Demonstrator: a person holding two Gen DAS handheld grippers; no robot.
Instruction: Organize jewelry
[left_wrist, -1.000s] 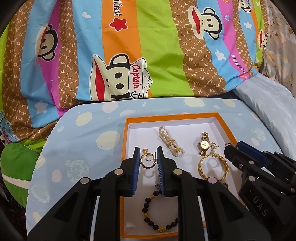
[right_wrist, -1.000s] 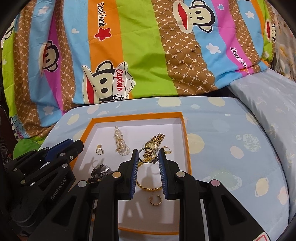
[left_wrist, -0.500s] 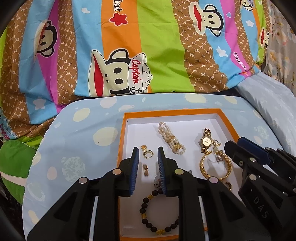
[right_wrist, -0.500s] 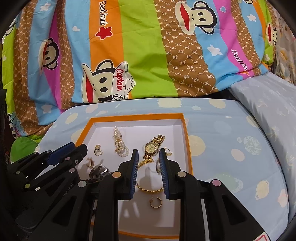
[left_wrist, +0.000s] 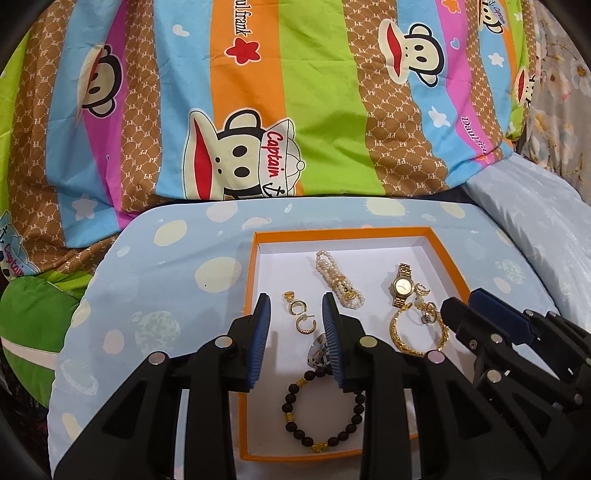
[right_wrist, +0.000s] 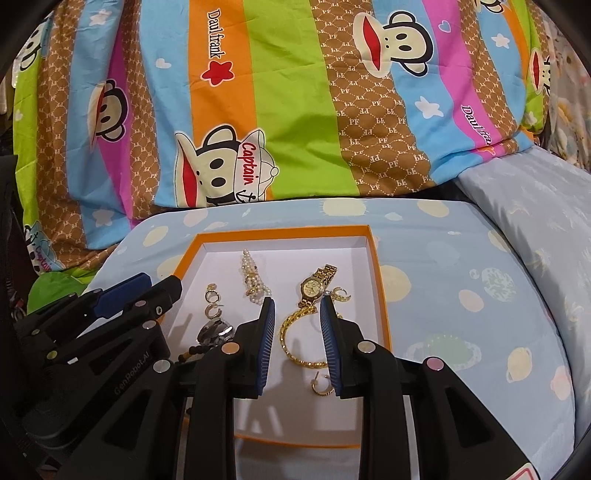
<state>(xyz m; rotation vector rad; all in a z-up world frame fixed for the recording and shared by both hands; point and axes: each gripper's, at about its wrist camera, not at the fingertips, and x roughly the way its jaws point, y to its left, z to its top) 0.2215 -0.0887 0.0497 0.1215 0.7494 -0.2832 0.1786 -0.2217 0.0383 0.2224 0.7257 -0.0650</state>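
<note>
An orange-rimmed white tray (left_wrist: 251, 280) (right_wrist: 376, 266) holds jewelry: a pearl bracelet (left_wrist: 336, 278) (right_wrist: 252, 277), a gold watch (left_wrist: 402, 284) (right_wrist: 314, 287), a gold chain bangle (left_wrist: 417, 334) (right_wrist: 295, 338), a dark bead bracelet (left_wrist: 321, 410), gold hoop earrings (left_wrist: 301, 314) (right_wrist: 213, 302) and a silver piece (left_wrist: 317, 354) (right_wrist: 214, 332). My left gripper (left_wrist: 296, 314) is open and empty over the tray's left part. My right gripper (right_wrist: 297, 314) is open and empty over the bangle; it shows in the left wrist view (left_wrist: 465, 310). A small gold hoop (right_wrist: 322, 386) lies by its right finger.
The tray lies on a light blue dotted cushion (left_wrist: 166, 280) (right_wrist: 480, 295). A striped cartoon blanket (left_wrist: 295, 103) rises behind it. A pale blue pillow (left_wrist: 535, 229) lies to the right.
Both grippers have pulled back toward me and opened slightly. The left let go of a gold hoop earring, the right of another earring; both now lie in the tray.
</note>
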